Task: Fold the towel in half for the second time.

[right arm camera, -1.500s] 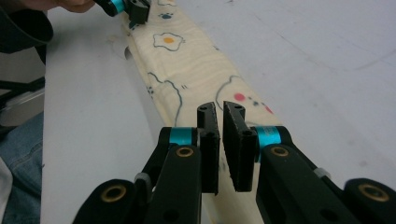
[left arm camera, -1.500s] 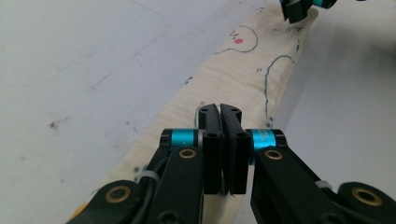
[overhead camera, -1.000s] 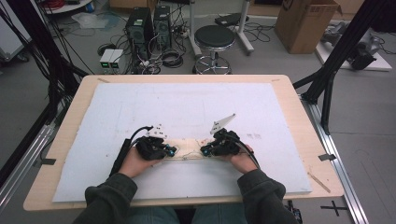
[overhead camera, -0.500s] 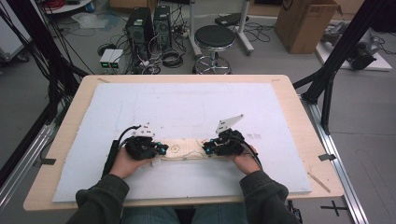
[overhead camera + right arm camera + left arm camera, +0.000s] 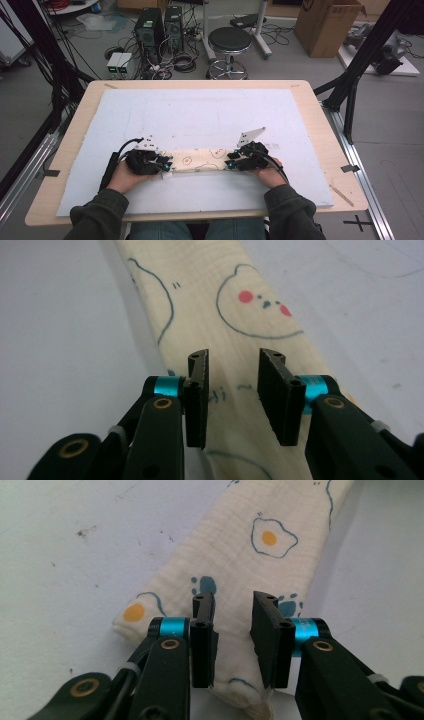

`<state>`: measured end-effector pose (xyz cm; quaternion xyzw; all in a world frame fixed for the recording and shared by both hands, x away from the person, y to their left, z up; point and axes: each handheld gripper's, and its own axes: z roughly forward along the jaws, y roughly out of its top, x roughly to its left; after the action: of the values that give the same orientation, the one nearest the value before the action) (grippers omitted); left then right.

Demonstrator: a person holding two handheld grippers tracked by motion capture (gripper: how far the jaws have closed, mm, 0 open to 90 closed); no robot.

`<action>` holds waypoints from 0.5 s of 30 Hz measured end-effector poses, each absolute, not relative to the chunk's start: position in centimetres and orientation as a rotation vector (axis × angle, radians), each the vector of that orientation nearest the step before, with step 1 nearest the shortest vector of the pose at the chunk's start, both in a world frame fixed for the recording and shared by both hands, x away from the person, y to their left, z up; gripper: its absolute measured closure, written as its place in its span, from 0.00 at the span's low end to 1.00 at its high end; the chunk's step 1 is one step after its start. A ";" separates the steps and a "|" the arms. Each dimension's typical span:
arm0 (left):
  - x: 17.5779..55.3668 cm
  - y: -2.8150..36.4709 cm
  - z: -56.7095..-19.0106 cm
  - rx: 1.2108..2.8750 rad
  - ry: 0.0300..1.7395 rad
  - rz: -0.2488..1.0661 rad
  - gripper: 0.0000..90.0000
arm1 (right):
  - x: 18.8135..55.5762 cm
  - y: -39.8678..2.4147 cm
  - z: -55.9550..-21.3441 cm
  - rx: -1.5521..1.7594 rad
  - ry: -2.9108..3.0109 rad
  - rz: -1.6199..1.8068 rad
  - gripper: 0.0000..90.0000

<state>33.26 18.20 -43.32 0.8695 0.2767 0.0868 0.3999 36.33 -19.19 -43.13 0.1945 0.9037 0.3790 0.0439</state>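
High view: long folded strip of cream cotton cloth printed with fried eggs and bear faces (image 5: 200, 161), lying flat on white foam sheet (image 5: 200, 115) over pale wooden table (image 5: 320, 110), near the person's edge. Left gripper (image 5: 167, 167) at the strip's left end, right gripper (image 5: 229, 162) at its right end, each held low in a hand and pointing inward along the cloth.

Left gripper view: black jaws parted a little, just been opening, standing over the cloth's end (image 5: 235, 580) with fabric between them but clear gaps at both pads; nothing clamped. Rounded folded corner just left of the jaws.

Right gripper view: jaws likewise partly apart, just been opening, above the strip (image 5: 220, 315); cloth between them, not pinched. Bear face with pink cheeks just beyond the tips.
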 end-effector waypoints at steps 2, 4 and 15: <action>33.2 18.3 -43.4 2.197 0.702 0.218 0.76 | 36.2 -19.8 -43.1 0.611 2.756 1.161 0.69; 33.2 18.3 -43.4 2.197 0.704 0.222 0.75 | 36.2 -20.4 -43.3 0.625 2.746 1.173 0.68; 33.3 18.5 -43.6 2.189 0.710 0.218 0.73 | 35.4 -23.2 -43.6 0.671 2.698 1.215 0.63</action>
<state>33.26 18.48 -43.56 0.8665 0.2810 0.0862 0.4034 35.40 -23.22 -43.58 0.2209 0.8879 0.3999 0.0535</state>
